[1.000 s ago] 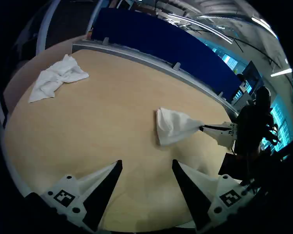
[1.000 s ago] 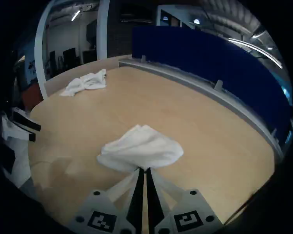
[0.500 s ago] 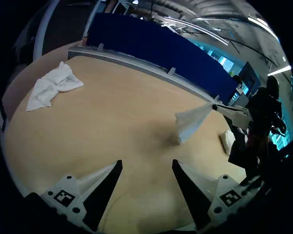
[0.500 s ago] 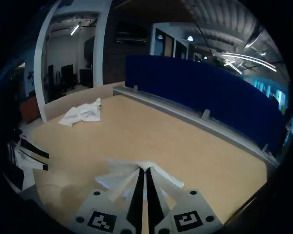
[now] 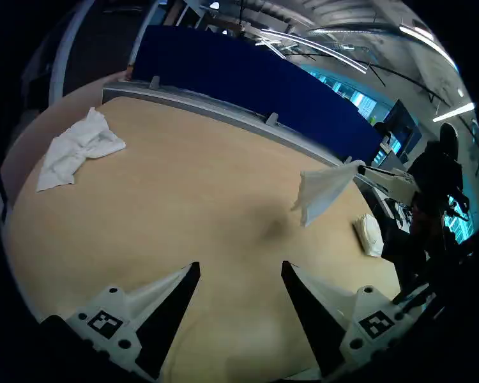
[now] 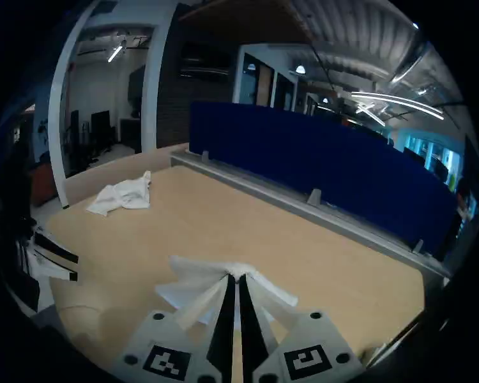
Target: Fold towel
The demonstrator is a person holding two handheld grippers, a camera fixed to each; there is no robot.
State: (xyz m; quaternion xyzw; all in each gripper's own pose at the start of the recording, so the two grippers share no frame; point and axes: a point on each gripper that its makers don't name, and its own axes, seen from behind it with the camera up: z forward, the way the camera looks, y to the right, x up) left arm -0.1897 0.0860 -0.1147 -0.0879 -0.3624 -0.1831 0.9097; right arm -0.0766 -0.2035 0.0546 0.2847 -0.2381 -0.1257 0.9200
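Observation:
A white towel (image 5: 321,186) hangs in the air above the wooden table (image 5: 175,191), casting a shadow below it. My right gripper (image 5: 362,168) is shut on its upper corner, held by a person (image 5: 434,185) at the table's right side. In the right gripper view the towel (image 6: 195,284) spreads out to both sides of the right gripper (image 6: 235,278), whose fingers pinch it. My left gripper (image 5: 239,267) stands open over the near table edge with nothing between its fingers. It also appears at the left of the right gripper view as the left gripper (image 6: 48,256).
A second white towel (image 5: 73,148) lies crumpled at the far left of the table, also seen as the crumpled towel (image 6: 121,193). A folded white cloth (image 5: 368,233) rests near the right edge. A blue divider (image 5: 252,83) with a grey rail runs along the table's far side.
My right gripper has lifted the towel off the table, up and to the right; it now hangs free. My left gripper stayed open and barely moved.

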